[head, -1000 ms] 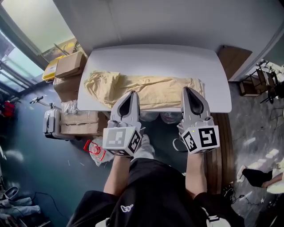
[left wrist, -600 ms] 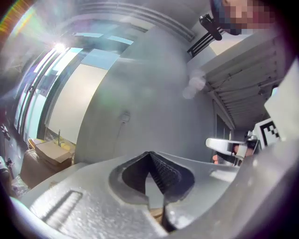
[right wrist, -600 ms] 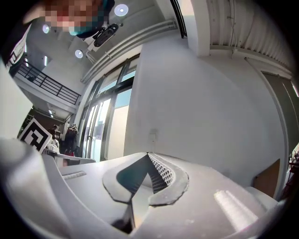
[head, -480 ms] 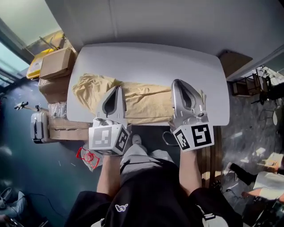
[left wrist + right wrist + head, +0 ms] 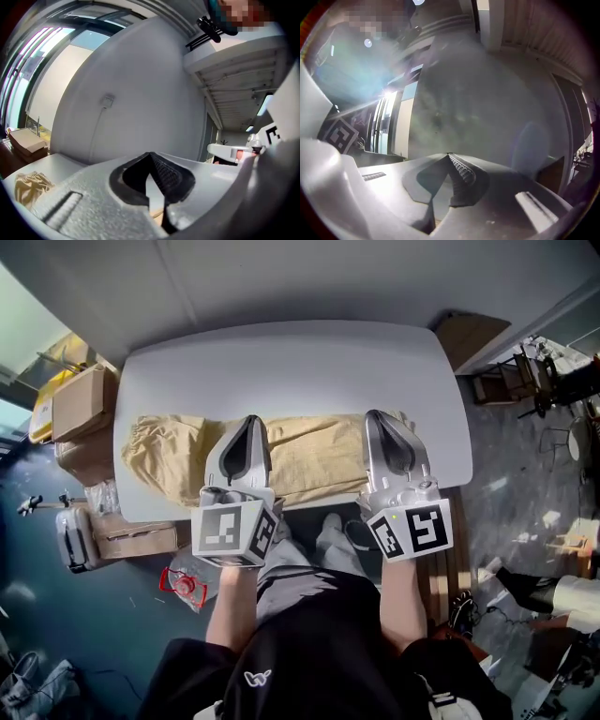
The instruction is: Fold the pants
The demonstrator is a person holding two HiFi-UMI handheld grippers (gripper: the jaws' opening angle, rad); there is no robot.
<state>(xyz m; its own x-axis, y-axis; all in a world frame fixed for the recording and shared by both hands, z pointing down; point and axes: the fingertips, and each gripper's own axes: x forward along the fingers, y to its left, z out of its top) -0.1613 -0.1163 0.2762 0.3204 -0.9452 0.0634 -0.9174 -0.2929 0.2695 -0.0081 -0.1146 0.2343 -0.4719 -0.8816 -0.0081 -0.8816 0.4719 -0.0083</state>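
Observation:
Pale yellow pants [image 5: 309, 451] lie stretched left to right along the near edge of the white table [image 5: 281, 362]. The bunched waist end is at the left and also shows in the left gripper view, pants [image 5: 27, 186]. My left gripper [image 5: 251, 420] hovers over the middle of the cloth, jaws shut with nothing between them; its tips meet in its own view [image 5: 150, 154]. My right gripper [image 5: 376, 414] is over the pants' right end, also shut and empty, tips together [image 5: 449, 154]. Both point level toward the far wall.
Cardboard boxes [image 5: 80, 399] and a grey suitcase [image 5: 70, 535] stand on the floor left of the table. A red object [image 5: 183, 582] lies near my left leg. A wooden board [image 5: 469, 334] leans at the back right, and furniture [image 5: 530, 381] stands further right.
Both grippers moved forward from short of the table's near edge to above the pants. Their jaws stayed shut. The pants have not moved.

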